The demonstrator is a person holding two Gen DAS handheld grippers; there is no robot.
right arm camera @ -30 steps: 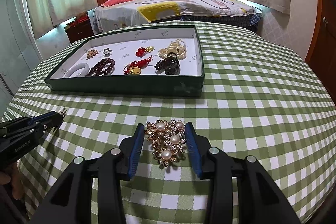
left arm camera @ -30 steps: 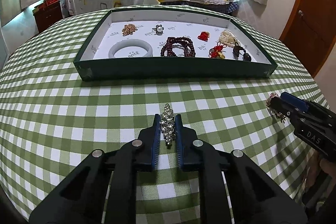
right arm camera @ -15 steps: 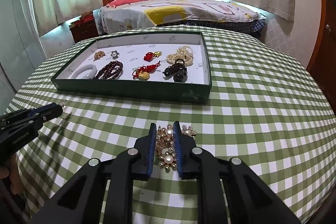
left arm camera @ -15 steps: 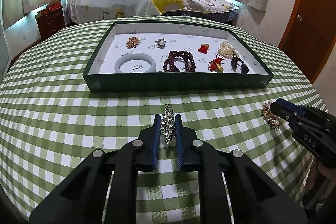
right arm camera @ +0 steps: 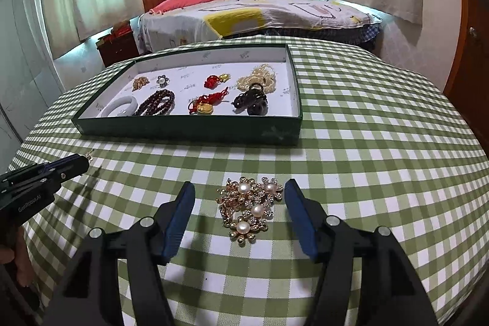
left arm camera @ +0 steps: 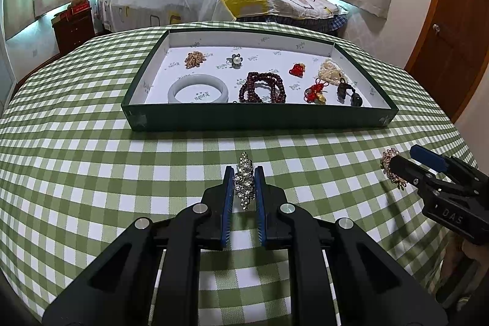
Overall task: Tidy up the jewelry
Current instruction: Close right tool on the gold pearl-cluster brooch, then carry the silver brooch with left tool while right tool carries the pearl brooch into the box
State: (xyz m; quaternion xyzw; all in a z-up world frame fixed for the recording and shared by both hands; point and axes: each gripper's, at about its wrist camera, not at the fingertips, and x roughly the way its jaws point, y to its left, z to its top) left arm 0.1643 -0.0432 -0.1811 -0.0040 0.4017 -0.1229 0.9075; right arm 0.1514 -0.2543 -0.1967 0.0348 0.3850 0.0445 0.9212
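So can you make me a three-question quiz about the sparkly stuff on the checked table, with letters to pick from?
1. Where does the pearl brooch lie?
A. in the tray
B. on the tablecloth between the right claw's fingers
C. on the bed

2. How many big pearls does it show?
A. two
B. four
C. seven

3. What is the left claw doing?
A. pinching the rhinestone brooch
B. hanging open over the tray
C. holding the jade bangle

Answers:
1 B: it rests on the green checked tablecloth, in front of the green tray, and the right claw is opening with its pads clear of it.
2 B: four round white pearls show among the gold flowers.
3 A: both blue pads press the brooch's sides; the bangle lies in the tray.
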